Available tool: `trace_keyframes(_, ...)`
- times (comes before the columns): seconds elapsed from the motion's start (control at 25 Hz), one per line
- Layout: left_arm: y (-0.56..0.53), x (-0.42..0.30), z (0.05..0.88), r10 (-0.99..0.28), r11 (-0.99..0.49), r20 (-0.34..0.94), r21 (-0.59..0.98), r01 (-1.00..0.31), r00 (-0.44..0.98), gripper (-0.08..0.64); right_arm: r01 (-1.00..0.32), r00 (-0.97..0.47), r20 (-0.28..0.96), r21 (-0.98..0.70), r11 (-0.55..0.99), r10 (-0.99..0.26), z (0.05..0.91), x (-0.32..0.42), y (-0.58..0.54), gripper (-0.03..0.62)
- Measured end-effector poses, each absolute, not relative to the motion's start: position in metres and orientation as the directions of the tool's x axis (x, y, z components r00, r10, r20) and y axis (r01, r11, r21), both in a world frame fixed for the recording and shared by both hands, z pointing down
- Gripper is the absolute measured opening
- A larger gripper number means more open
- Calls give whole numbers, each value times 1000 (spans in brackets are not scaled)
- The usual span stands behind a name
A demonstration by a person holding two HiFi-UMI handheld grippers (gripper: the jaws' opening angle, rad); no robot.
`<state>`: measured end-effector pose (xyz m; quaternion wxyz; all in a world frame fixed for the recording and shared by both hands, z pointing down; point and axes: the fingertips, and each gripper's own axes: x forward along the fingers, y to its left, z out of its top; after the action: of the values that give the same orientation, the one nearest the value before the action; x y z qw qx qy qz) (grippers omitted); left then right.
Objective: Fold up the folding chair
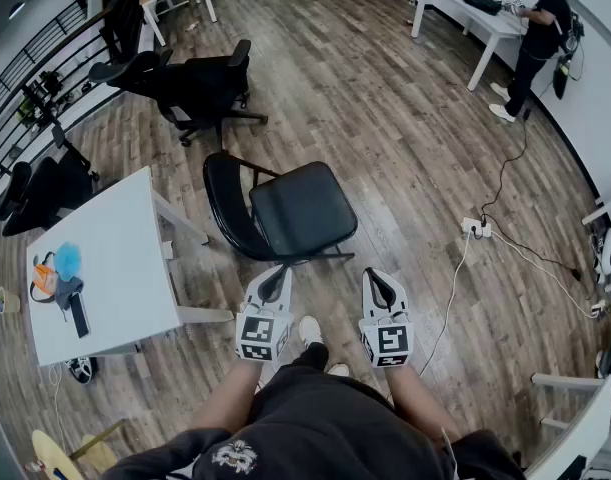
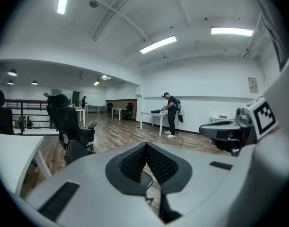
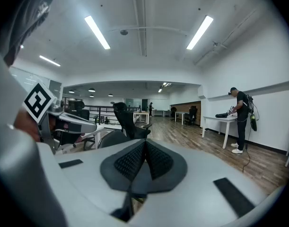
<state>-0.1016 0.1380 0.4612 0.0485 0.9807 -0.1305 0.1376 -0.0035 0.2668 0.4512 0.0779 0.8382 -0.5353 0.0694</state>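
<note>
A black folding chair (image 1: 285, 208) stands unfolded on the wood floor just ahead of me, its seat flat and its curved backrest (image 1: 223, 206) on the left. My left gripper (image 1: 276, 280) is shut and empty, hovering at the seat's near edge. My right gripper (image 1: 379, 286) is shut too, to the right of the chair and clear of it. In the left gripper view the jaws (image 2: 146, 159) meet with nothing between them, and the backrest (image 2: 78, 150) shows at the left. In the right gripper view the closed jaws (image 3: 144, 157) hide most of the chair.
A white table (image 1: 105, 258) with a blue-and-orange item stands close on the left. Black office chairs (image 1: 190, 83) sit beyond the folding chair. A power strip and cables (image 1: 480, 230) lie on the floor at right. A person (image 1: 530, 33) stands at a far white table.
</note>
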Motion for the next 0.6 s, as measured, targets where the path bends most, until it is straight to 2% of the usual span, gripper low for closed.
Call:
trace_keyframes(0.28, 69, -76, 459, -260, -954, 287, 74, -292, 922, 5, -905, 424, 211, 72, -419, -881, 447, 28, 203, 14)
trace_keyframes(0.48, 50, -66, 472, -272, -959, 304, -4, -284, 913, 5, -917, 399, 231, 75, -392, -887, 453, 36, 174, 14)
trace_keyframes(0.6, 41, -64, 477, -274, -949, 319, 62, -308, 907, 5, -925, 378, 249, 62, -375, -891, 462, 42, 160, 14)
